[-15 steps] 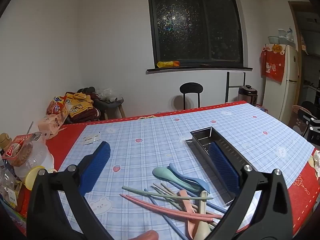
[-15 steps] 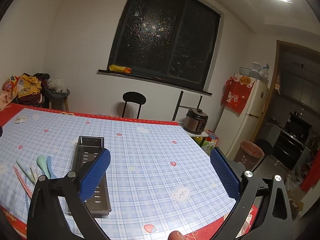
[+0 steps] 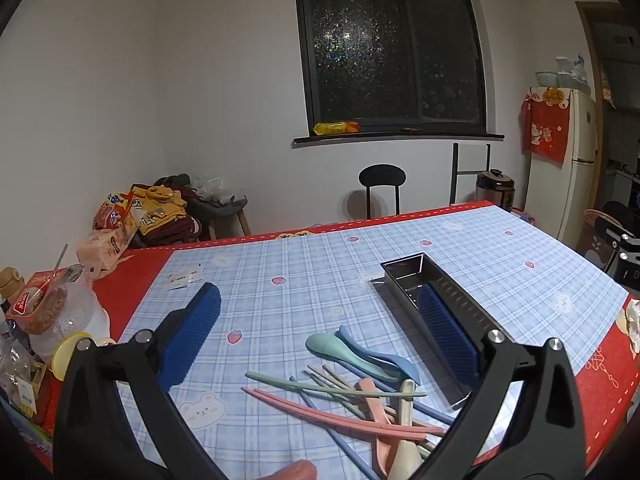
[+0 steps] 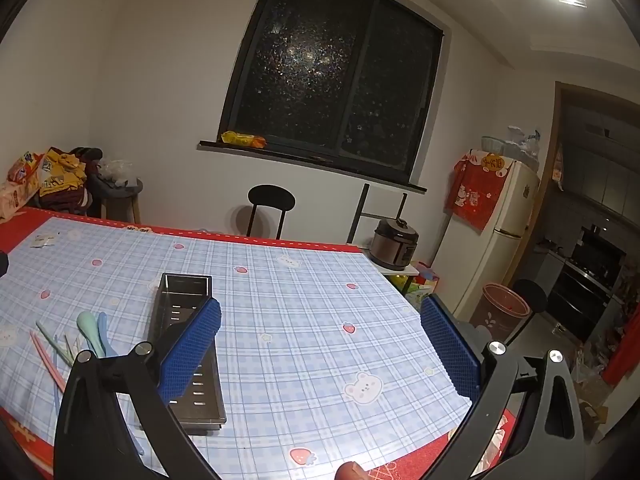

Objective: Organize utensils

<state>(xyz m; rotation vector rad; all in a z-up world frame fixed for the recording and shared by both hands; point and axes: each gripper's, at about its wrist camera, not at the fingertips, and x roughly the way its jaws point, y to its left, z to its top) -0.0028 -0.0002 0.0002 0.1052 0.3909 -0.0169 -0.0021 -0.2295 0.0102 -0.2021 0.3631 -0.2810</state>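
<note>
A loose pile of pastel utensils (image 3: 360,384) lies on the blue plaid tablecloth: green and blue spoons (image 3: 340,350), pink chopsticks (image 3: 320,404), green and blue sticks. To their right stands an empty steel perforated tray (image 3: 404,276). My left gripper (image 3: 320,320) hovers above the pile, open, nothing between its blue pads. In the right wrist view the same tray (image 4: 188,344) sits at lower left with the utensils (image 4: 80,336) beyond it. My right gripper (image 4: 320,332) hangs open over bare cloth, right of the tray.
Food packets, a plastic container (image 3: 60,312) and a bottle crowd the table's left edge. A small paper slip (image 3: 182,278) lies on the cloth. A black chair (image 3: 382,184) stands behind the table. A fridge (image 4: 504,236) and rice cooker (image 4: 394,242) stand off to the right.
</note>
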